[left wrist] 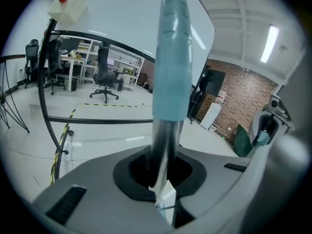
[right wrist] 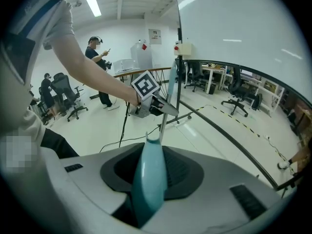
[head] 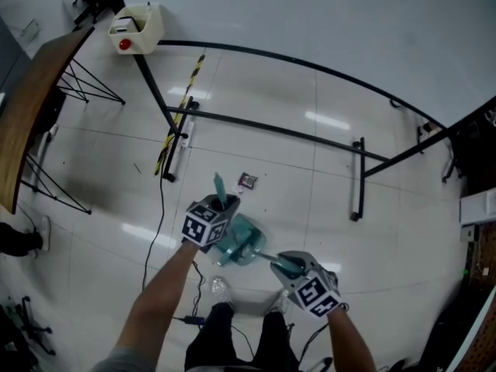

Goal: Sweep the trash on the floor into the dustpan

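My left gripper [head: 222, 208] is shut on the broom's metal shaft [left wrist: 163, 145]. Its pale teal grip [left wrist: 171, 57] rises above the jaws and shows as a teal tip [head: 218, 184] in the head view. My right gripper [head: 287, 266] is shut on the teal dustpan handle [right wrist: 148, 174]. The teal dustpan [head: 246, 237] rests on the white floor between the two grippers, just in front of my feet. A small dark wrapper [head: 247, 180] lies on the floor beyond the dustpan. The broom's head is hidden behind the left gripper. The left gripper's marker cube [right wrist: 146, 86] shows in the right gripper view.
A black tubular frame [head: 271, 130] crosses the floor ahead, with a yellow-black striped strip [head: 178, 115] beside it. A cream box with a red button [head: 136, 29] sits at its far end. A wooden table [head: 23, 107] stands left. A cable [head: 159, 231] runs near my feet. A person [right wrist: 97, 52] stands farther off.
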The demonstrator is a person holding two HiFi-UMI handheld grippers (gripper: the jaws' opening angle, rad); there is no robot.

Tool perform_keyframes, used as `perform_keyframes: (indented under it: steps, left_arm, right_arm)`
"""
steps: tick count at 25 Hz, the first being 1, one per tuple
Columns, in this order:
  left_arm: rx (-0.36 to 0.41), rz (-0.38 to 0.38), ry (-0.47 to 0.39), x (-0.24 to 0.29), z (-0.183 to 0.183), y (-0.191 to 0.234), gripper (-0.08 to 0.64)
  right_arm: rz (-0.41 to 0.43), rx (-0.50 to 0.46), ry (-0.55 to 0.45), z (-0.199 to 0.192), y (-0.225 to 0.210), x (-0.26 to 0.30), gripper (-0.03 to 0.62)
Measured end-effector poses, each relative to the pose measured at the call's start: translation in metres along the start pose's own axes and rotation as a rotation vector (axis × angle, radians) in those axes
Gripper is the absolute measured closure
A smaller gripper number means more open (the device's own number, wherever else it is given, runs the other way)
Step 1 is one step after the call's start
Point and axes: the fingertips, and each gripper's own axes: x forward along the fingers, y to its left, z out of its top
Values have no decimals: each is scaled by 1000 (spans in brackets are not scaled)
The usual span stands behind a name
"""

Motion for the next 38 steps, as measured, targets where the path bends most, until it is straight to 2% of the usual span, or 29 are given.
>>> perform_keyframes:
  steps: [5, 9, 15, 23, 26, 30, 34, 38]
  left_arm:
    - [70, -14, -26, -30, 36, -5, 534]
    - [107, 10, -25, -45, 69, 13, 534]
    - [149, 49, 1, -29, 107, 40, 534]
    - [184, 146, 57, 3, 132, 92, 534]
    - [204, 165, 53, 13, 143, 115, 535]
    - [236, 165, 55, 34, 149, 144, 537]
    - [259, 169, 65, 60, 137, 170, 535]
    - [273, 157, 25, 97, 136, 165, 535]
  right_arm:
    - [-66, 22, -21, 20, -16, -19, 476]
    - [-123, 36, -31, 36, -41, -31, 476]
    - [-168, 62, -23, 35, -93, -40, 476]
    - [-192, 100, -2, 26, -146, -35, 476]
    - [-203, 116, 14, 25, -155, -20, 476]
    - [-206, 121, 33, 27, -157, 4, 476]
    - [-209, 123, 36, 32, -161, 16, 476]
    - [-198, 142, 34, 31, -161, 11, 476]
